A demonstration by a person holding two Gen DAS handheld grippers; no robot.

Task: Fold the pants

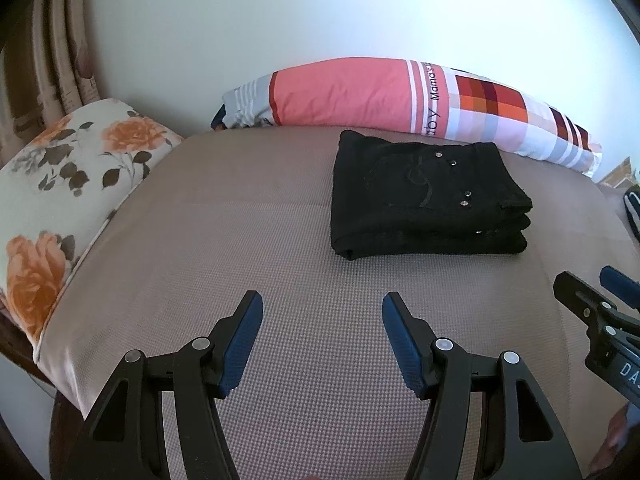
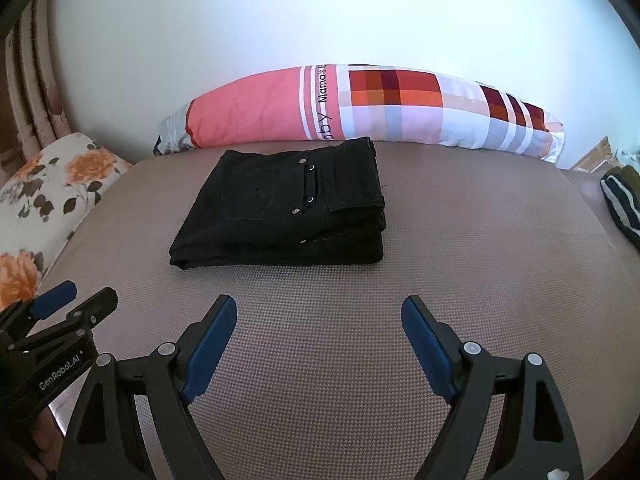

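The black pants (image 1: 428,196) lie on the beige bed cover (image 1: 248,240) as a compact rectangular stack of several layers, a riveted back pocket facing up. They sit just in front of the long pink-and-plaid bolster (image 1: 400,96) that runs along the wall, nearly touching it at their far edge. A floral pillow (image 1: 68,184) lies well to the left of the pants, and a striped dark item (image 2: 622,208) shows at the bed's edge well to their right.

The left gripper (image 1: 322,312) hovers over bare cover on the near side of the pants, jaws apart, nothing between them. The right gripper (image 2: 319,316) is also on the near side of the pants, clear of the cloth, jaws spread wider and empty.

Judging by the tidy stack, the folding looks finished and this is the release stage. Any next move would call only for a light squaring of the stack's edges, if needed, without disturbing the layers
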